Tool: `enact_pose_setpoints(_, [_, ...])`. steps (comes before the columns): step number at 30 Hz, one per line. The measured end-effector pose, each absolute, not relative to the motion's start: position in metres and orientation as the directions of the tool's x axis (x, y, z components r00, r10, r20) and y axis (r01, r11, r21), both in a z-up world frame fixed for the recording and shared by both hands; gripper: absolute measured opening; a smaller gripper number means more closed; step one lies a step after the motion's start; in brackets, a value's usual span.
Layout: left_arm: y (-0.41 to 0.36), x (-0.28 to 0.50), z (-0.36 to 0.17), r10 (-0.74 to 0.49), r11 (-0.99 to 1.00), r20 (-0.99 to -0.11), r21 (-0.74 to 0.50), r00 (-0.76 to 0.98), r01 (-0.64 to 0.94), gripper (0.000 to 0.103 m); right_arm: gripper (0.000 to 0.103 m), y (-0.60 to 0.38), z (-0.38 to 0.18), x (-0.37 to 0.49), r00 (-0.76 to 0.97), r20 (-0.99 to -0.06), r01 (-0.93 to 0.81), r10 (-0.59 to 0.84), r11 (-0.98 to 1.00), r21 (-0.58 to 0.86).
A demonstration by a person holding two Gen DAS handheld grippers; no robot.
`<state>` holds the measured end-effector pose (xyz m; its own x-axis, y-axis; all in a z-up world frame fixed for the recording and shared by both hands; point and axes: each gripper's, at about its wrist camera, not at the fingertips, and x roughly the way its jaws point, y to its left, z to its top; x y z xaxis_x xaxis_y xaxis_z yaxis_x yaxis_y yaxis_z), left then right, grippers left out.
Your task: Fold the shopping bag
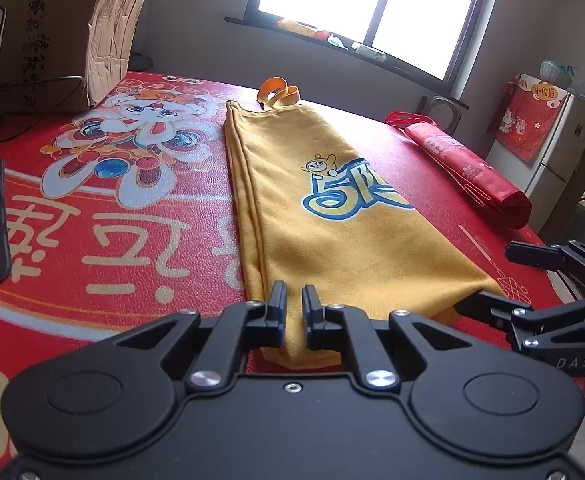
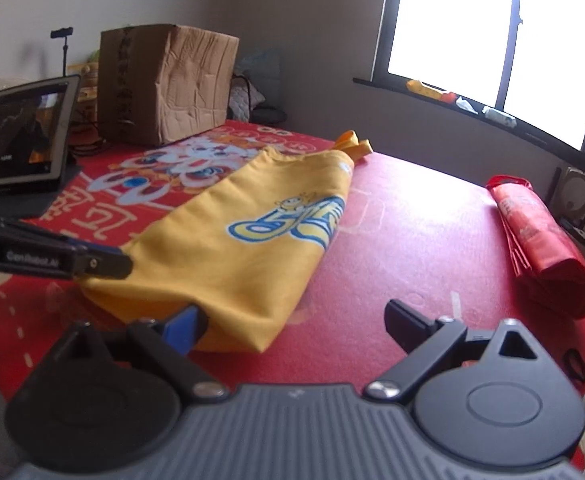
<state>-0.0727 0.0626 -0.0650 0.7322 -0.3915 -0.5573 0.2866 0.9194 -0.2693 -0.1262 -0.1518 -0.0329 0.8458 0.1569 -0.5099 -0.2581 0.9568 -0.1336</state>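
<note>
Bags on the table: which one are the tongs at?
The yellow bag with the blue logo; both tongs sit at its near end. The red bag lies apart by the table's far edge, untouched.

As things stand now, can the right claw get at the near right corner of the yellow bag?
Probably yes. The right claw stands open just before the yellow bag, and nothing lies between it and that corner.

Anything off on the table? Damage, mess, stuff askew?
The cardboard box at the far left is dented and creased. The yellow bag lies flat, folded lengthwise; the red bag lies folded at right.
</note>
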Motion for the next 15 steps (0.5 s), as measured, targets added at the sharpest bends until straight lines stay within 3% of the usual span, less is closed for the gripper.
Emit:
enact_pose_setpoints(6, [0.065, -0.072, -0.066, -0.403, 0.914, -0.548, -0.28, 0.733, 0.293, 0.009, 0.095, -0.131, -0.042, -0.119, 0.831, -0.535, -0.269, 0.152, 0.951, -0.149])
enact_pose_setpoints(15, [0.067, -0.073, -0.068, -0.412, 0.91, -0.537, -0.28, 0.736, 0.306, 0.008, 0.095, -0.153, -0.043, -0.112, 0.825, -0.565, -0.093, -0.019, 0.982, -0.167])
